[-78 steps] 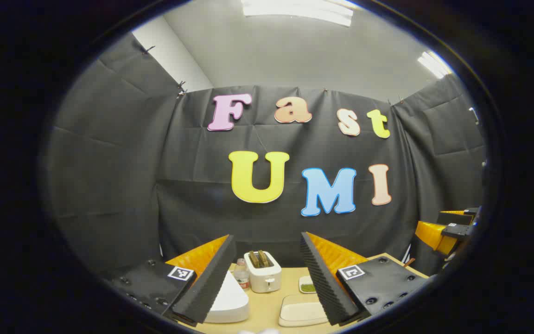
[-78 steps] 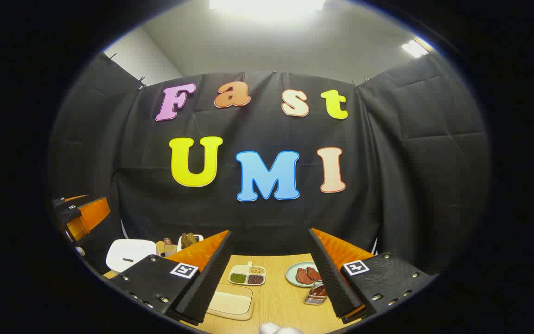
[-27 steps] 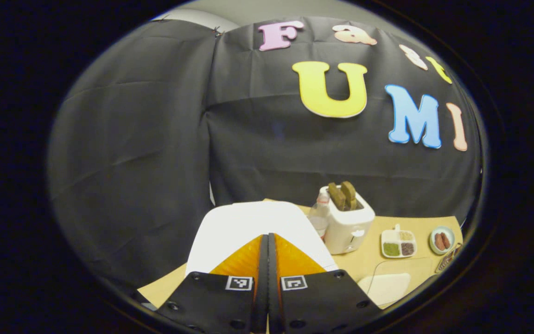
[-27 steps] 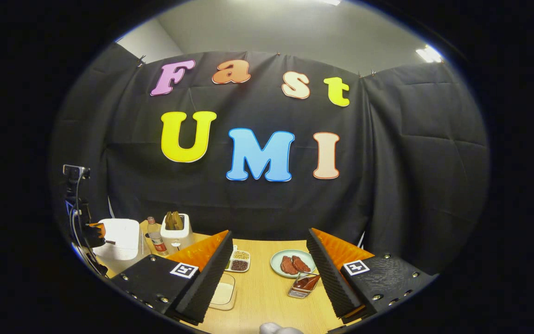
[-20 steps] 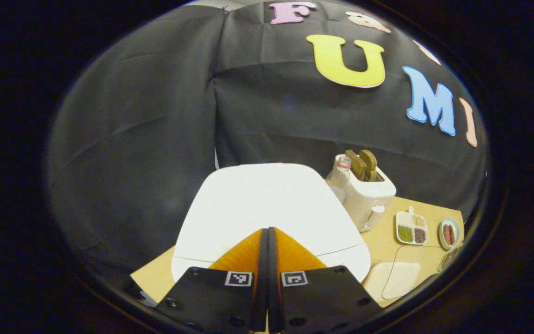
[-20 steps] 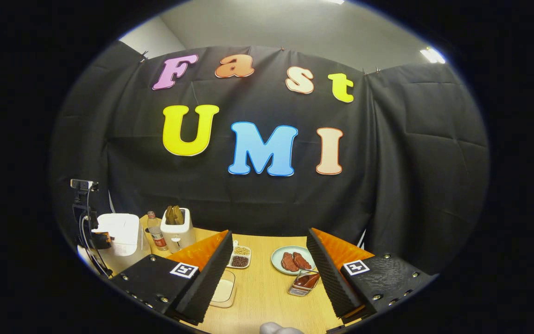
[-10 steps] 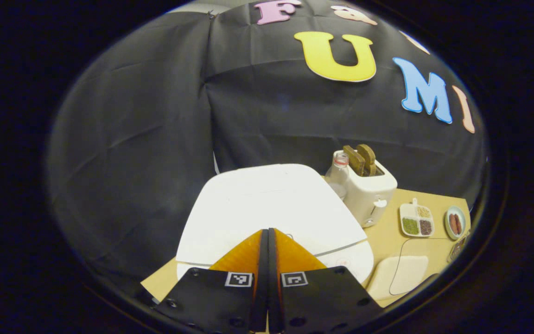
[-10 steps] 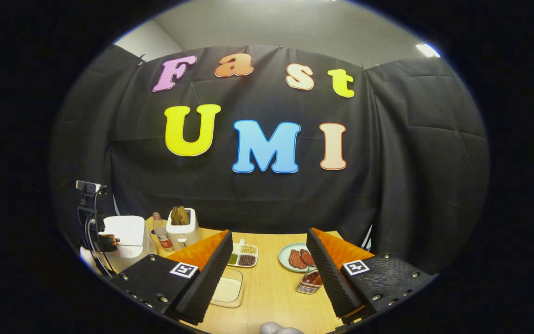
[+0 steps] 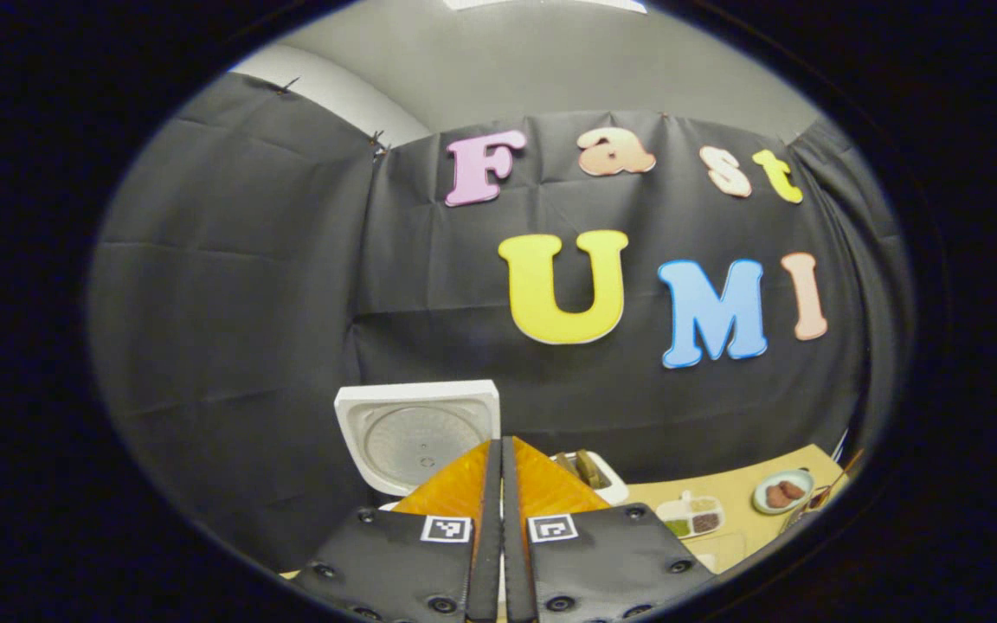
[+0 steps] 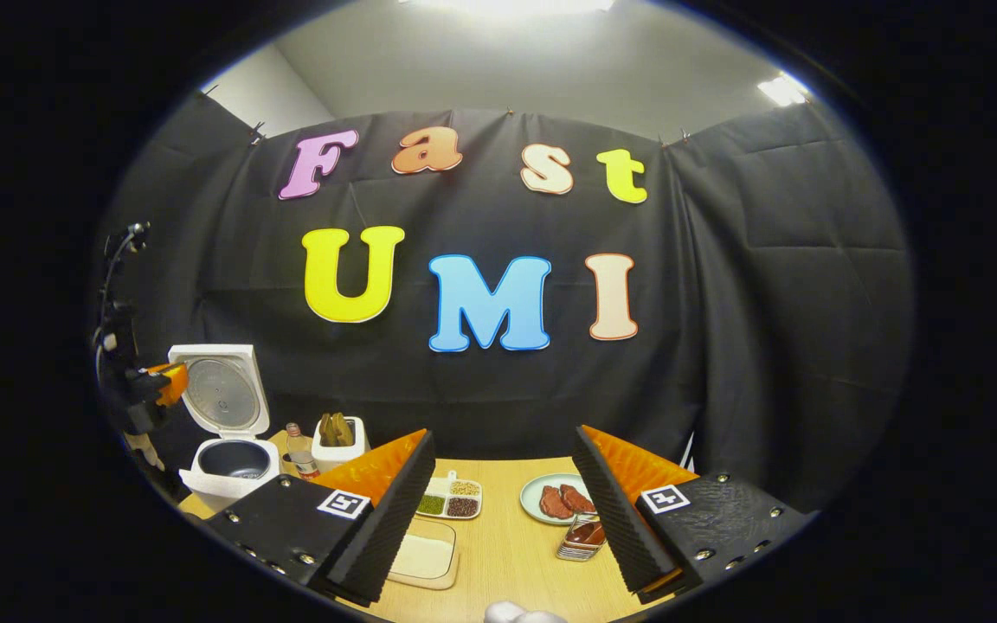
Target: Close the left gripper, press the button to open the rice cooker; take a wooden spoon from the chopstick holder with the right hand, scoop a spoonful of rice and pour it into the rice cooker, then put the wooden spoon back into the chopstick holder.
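The white rice cooker (image 10: 223,467) stands at the table's far left with its lid (image 10: 220,391) swung upright and the dark inner pot showing. In the left gripper view the raised lid (image 9: 416,430) is just past my left gripper (image 9: 501,452), which is shut with nothing between its fingers. From the right gripper view the left gripper (image 10: 166,382) hangs in the air beside the lid. My right gripper (image 10: 503,486) stands open above the table. A shallow tray of pale rice (image 10: 421,555) lies by its left finger. A small wire holder with brown utensils (image 10: 581,535) lies by its right finger.
A white toaster (image 10: 337,442) with bread and a small bottle (image 10: 297,451) stand right of the cooker. A divided dish of beans (image 10: 448,500) and a plate of meat (image 10: 561,498) sit mid-table. The wooden tabletop (image 10: 507,562) runs back to the black cloth wall.
The cooker's lid has sprung up from flat to upright. My shut left gripper has lifted off the cooker and tilted up. The right gripper has barely moved.
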Tool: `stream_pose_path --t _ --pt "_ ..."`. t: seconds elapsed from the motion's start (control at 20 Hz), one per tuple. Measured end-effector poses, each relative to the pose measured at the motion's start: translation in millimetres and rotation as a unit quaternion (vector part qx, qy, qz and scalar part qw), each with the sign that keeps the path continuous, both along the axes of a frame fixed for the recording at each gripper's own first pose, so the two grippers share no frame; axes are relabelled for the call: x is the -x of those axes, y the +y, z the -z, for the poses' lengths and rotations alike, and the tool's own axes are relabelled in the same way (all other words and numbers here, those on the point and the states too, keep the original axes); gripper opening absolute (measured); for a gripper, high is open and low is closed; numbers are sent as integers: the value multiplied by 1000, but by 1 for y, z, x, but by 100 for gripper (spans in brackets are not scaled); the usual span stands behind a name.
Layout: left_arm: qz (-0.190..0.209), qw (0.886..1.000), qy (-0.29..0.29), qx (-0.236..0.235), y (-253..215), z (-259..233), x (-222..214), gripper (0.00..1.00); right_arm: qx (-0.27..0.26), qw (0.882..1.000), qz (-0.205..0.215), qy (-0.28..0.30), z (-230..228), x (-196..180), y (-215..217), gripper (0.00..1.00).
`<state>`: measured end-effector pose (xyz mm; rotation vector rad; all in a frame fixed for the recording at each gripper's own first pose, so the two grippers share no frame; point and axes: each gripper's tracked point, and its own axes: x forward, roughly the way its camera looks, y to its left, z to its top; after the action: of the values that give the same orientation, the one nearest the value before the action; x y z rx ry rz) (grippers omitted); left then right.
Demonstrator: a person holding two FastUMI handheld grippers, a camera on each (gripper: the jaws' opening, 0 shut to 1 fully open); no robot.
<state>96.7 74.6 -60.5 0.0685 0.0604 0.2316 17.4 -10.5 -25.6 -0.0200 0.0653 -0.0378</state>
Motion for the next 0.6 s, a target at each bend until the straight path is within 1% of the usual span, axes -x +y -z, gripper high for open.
stream_pose_path --t 0.05,0.15,0.25,0.3,0.35,0.45,0.55,0.6 --pt "13 1000 -7 -2 -11 -11 6 11 -2 1000 2 -2 -1 0 -2 98" --pt "49 999 -13 -17 -34 -23 11 29 -9 1000 6 -6 -3 0 -6 98" --pt "73 997 -16 -24 -48 -25 17 52 -11 1000 11 -8 -4 2 -10 98" --pt "85 996 -19 -18 -54 -22 22 64 -11 1000 13 -9 -3 3 -12 98" --pt "85 996 -19 -10 -57 -18 29 76 -10 1000 16 -8 -2 4 -15 98" --pt "68 998 -11 9 -54 -12 42 99 -14 1000 18 -5 2 6 -18 98" --pt "71 997 0 25 -58 -6 47 99 -14 1000 20 0 7 8 -20 98" --pt "68 997 0 25 -58 -7 49 99 -15 1000 19 2 9 9 -21 98"
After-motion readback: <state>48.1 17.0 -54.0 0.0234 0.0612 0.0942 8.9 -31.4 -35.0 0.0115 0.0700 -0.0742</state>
